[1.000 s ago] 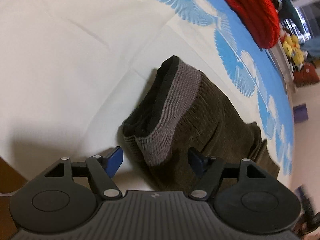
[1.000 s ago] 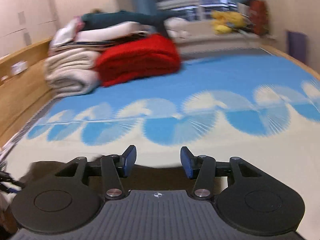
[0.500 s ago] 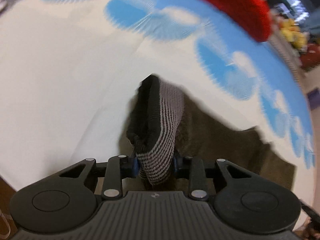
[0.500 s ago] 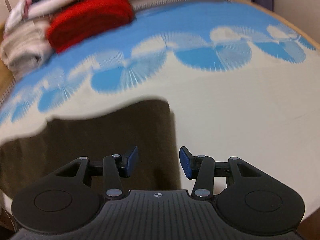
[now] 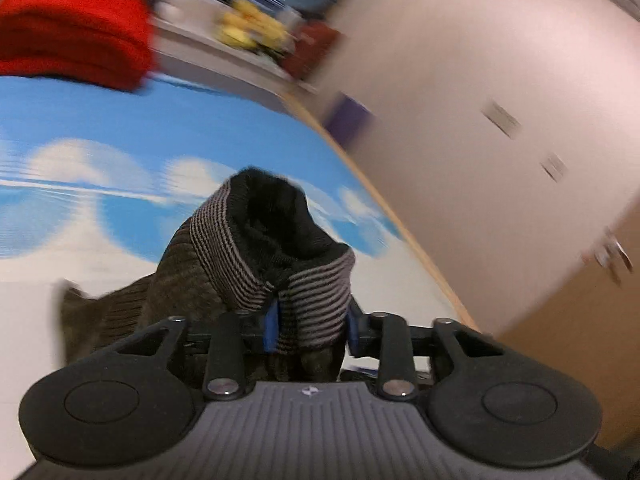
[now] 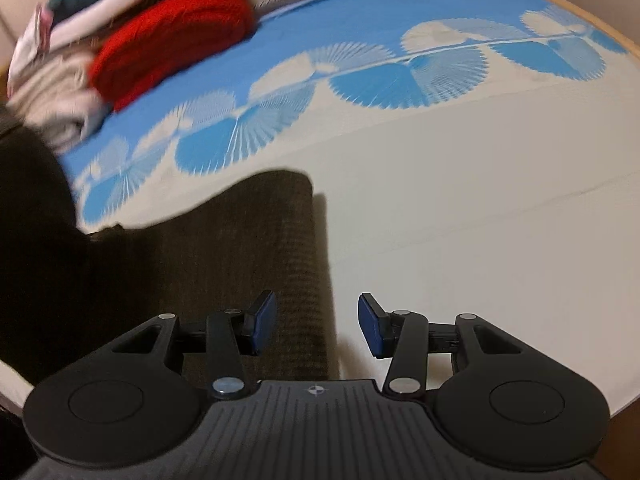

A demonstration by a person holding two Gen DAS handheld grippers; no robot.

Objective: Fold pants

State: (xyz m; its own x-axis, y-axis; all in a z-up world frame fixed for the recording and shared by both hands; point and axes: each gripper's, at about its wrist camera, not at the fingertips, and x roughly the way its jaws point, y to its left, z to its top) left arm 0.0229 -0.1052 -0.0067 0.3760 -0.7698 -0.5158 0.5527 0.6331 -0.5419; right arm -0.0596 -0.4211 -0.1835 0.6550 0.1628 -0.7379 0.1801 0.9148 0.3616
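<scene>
The pants (image 5: 176, 292) are dark olive-brown corduroy with a grey striped waistband (image 5: 312, 312). My left gripper (image 5: 310, 328) is shut on the waistband and holds it lifted above the bed; the rest of the pants hangs down to the left. In the right wrist view the folded pants (image 6: 240, 256) lie on the cream part of the sheet, with their right edge between the fingers. My right gripper (image 6: 316, 328) is open and empty just above that edge.
The bed sheet (image 6: 460, 200) is cream with a blue fan pattern (image 6: 360, 80) beyond. A red blanket (image 6: 172, 44) and stacked laundry (image 6: 56, 92) lie at the far left. The wooden bed edge (image 5: 400, 232) and a wall (image 5: 500, 100) are on the right.
My left gripper closed on the waistband and has lifted and swung it up and to the right. My right gripper moved lower towards the pants' right edge, still open.
</scene>
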